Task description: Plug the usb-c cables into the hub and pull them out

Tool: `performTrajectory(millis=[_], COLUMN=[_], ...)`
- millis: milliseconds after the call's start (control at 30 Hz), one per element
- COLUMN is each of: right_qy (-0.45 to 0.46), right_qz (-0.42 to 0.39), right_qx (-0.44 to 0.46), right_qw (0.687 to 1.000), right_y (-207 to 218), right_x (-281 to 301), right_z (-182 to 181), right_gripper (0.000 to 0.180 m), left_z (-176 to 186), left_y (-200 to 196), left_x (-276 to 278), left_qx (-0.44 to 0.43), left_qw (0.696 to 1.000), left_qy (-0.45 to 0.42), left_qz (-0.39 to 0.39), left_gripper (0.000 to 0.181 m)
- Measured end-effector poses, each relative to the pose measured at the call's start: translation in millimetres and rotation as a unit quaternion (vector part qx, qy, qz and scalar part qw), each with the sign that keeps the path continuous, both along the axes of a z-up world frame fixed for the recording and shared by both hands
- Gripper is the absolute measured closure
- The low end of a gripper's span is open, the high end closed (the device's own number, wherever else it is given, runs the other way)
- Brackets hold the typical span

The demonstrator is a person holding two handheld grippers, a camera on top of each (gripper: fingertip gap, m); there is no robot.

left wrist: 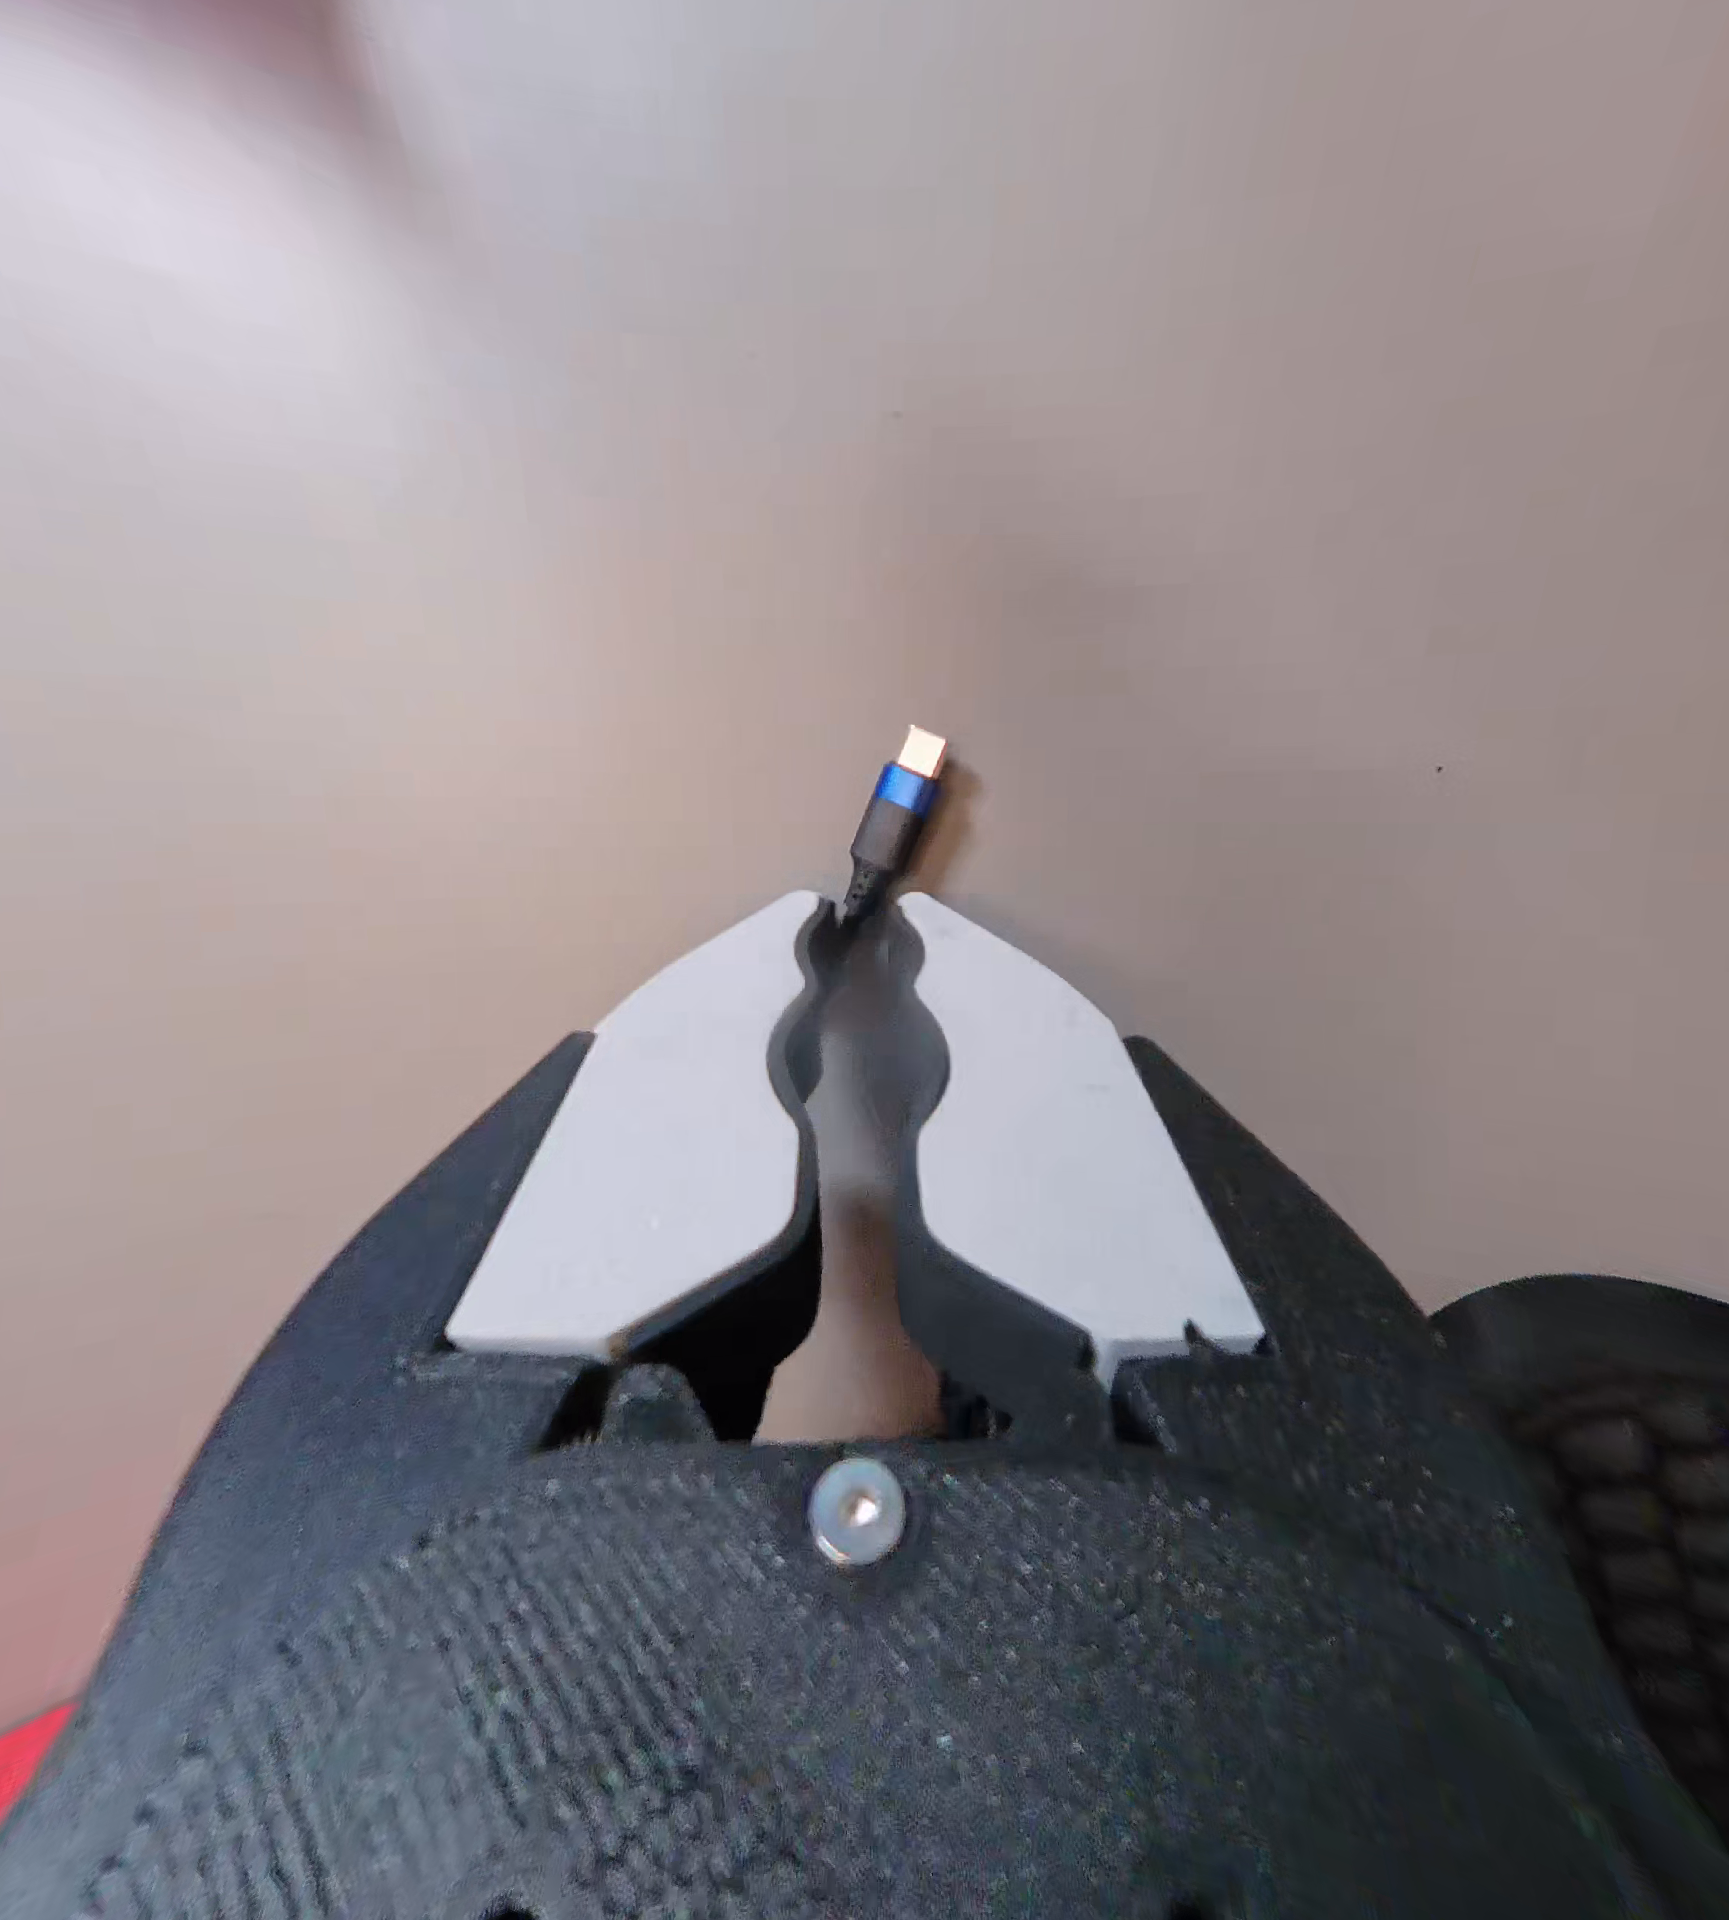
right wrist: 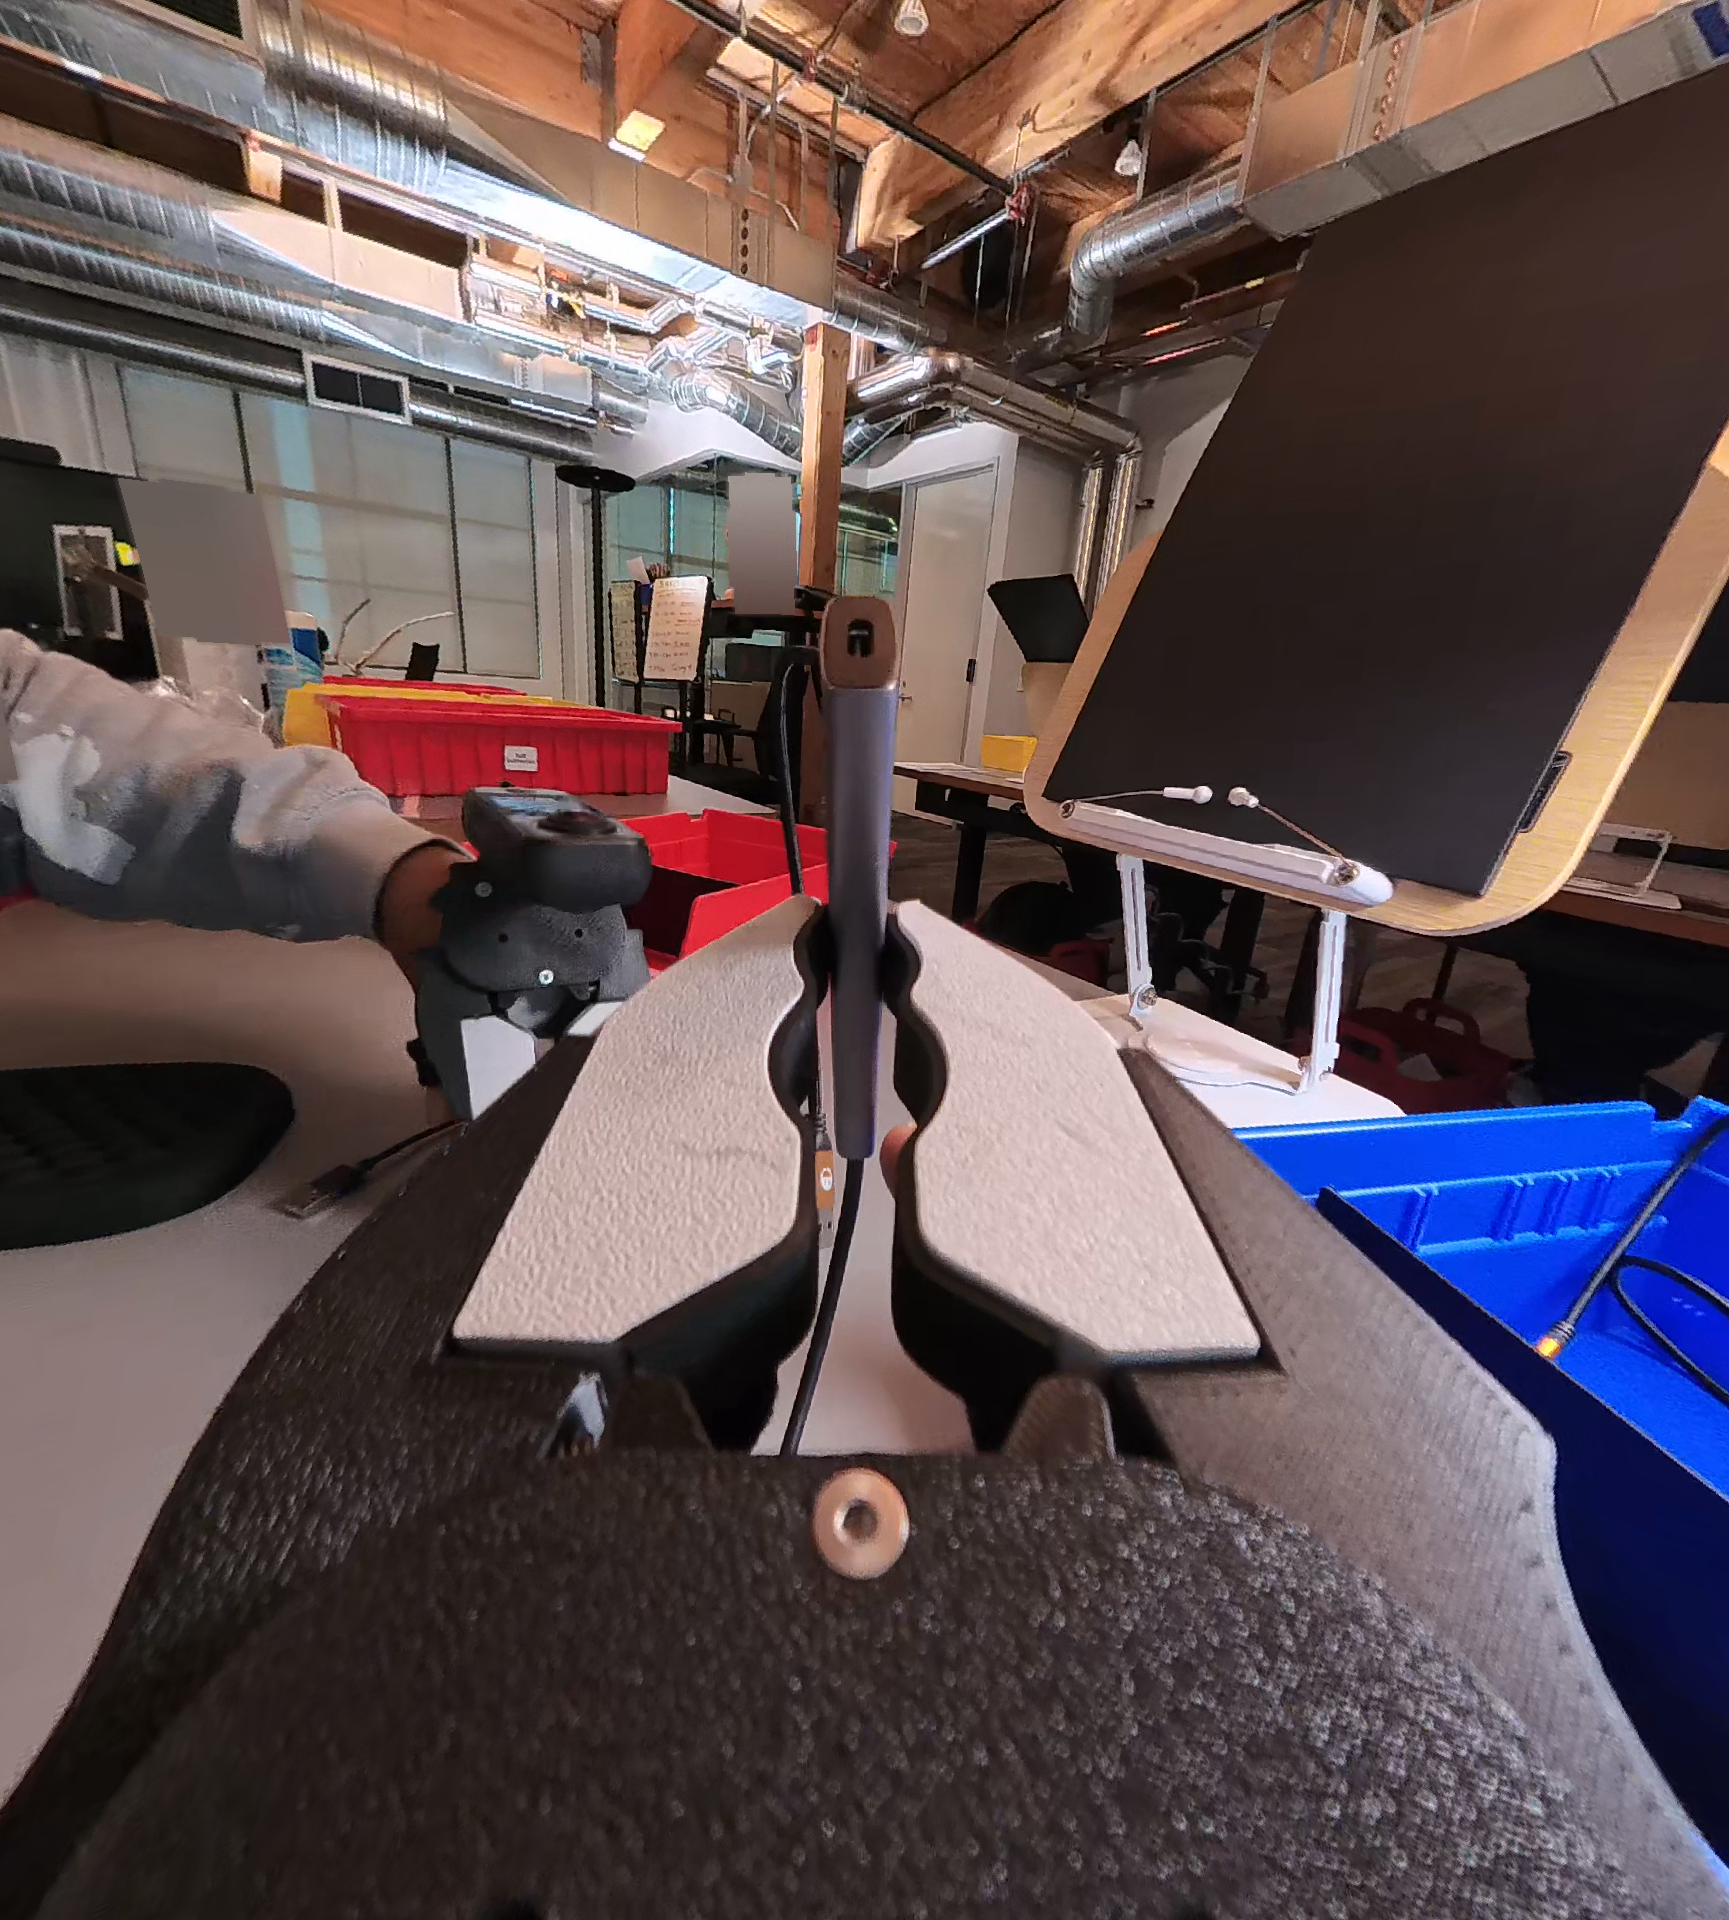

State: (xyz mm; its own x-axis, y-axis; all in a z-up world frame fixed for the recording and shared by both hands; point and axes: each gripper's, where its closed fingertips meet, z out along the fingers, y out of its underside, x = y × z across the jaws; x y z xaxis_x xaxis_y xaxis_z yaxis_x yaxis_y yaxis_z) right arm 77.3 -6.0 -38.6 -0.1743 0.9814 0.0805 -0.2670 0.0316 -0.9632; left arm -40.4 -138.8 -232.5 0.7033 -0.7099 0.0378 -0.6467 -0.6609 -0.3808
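My left gripper [left wrist: 865,902] is shut on a black braided usb-c cable [left wrist: 896,821] with a blue collar. Its metal plug points forward over the pale table. My right gripper [right wrist: 858,920] is shut on the slim grey hub [right wrist: 855,831], which stands upright between the fingers, its end port facing the camera at the top. A black cable [right wrist: 789,748] runs down behind the hub. An orange-tipped plug [right wrist: 827,1184] hangs below the hub between the fingers. The left gripper [right wrist: 517,966] also shows in the right wrist view, held by a person's hand at the left.
A black mesh pad [right wrist: 70,1153] lies on the white table [right wrist: 60,1403] at the left, also seen at the left wrist view's right edge [left wrist: 1670,1538]. A blue bin [right wrist: 1525,1226] with orange-tipped cables sits at the right. Red bins [right wrist: 517,743] stand behind. A tilted dark board on a white stand [right wrist: 1359,665] is at the right. About 25 centimeters separates my left fingertips from my right.
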Motion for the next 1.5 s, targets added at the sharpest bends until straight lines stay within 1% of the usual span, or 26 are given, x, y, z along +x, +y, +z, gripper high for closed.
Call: performTrajectory(millis=[67,167,367,433,500,567,633,733,833,900,933,1100,1200,1367,1500], right_qy=[-0.006,-0.017,-0.025,-0.025,-0.024,-0.024,-0.023,-0.033,-0.058,-0.071,-0.074,-0.081,-0.079,-0.069,-0.074], right_qz=[0.0,0.001,0.012,0.02,0.031,0.04,0.046,0.042,0.046,0.054,0.057,0.052,0.048,0.053,0.048], right_qx=[0.005,0.015,0.034,0.036,0.038,0.048,0.065,0.115,0.187,0.236,0.258,0.388,0.446,0.492,0.506], right_qw=[1.0,1.0,0.999,0.999,0.999,0.998,0.997,0.992,0.979,0.968,0.962,0.917,0.89,0.866,0.858], right_y=[-1.2,-3.6,-11.2,-13.2,-15.6,-18.1,-21.5,-27.7,-43.0,-58.3,-66.5,-101.5,-115.4,-130.5,-129.1], right_x=[-2.1,-5.7,-8.3,-7.6,-6.5,-5.1,-3.5,-5.6,-13.1,-19.3,-22.1,-30.1,-30.5,-29.9,-30.9], right_z=[-2.9,-8.7,-14.9,-15.4,-16.2,-17.9,-19.2,-25.8,-40.9,-51.6,-55.9,-76.2,-86.3,-94.4,-99.6], right_gripper=[0.171,0.171,0.171,0.17,0.171,0.171,0.171,0.17,0.171,0.171,0.171,0.171,0.171,0.171,0.17], left_z=[0.8,-2.0,-1.3,-2.1,-1.9,1.0,18.2,66.4,113.2,131.7,135.5,125.8,117.1,106.6,101.4], left_y=[1.1,1.7,0.8,3.6,5.0,1.8,-5.0,-21.3,-34.0,-38.1,-38.5,-32.7,-30.1,-30.5,-30.5], left_x=[-3.0,-7.9,3.7,5.5,7.7,13.9,25.0,38.6,49.4,59.7,65.1,84.1,88.6,93.7,93.1], left_qx=[0.016,0.024,0.003,0.013,0.011,-0.009,-0.015,-0.006,0.012,0.007,-0.004,-0.063,-0.091,-0.122,-0.133], left_qw=[1.0,1.0,0.998,0.998,0.998,0.997,0.99,0.977,0.971,0.968,0.968,0.977,0.98,0.981,0.981], left_qy=[-0.014,-0.014,-0.051,-0.045,-0.049,-0.082,-0.14,-0.21,-0.24,-0.248,-0.249,-0.205,-0.174,-0.152,-0.141], left_qz=[-0.003,-0.012,-0.032,-0.037,-0.026,0.002,0.017,0.018,0.018,0.016,0.018,0.021,0.014,-0.005,-0.01], left_gripper=[0.162,0.156,0.163,0.173,0.174,0.174,0.174,0.174,0.175,0.175,0.175,0.175,0.175,0.175,0.175])
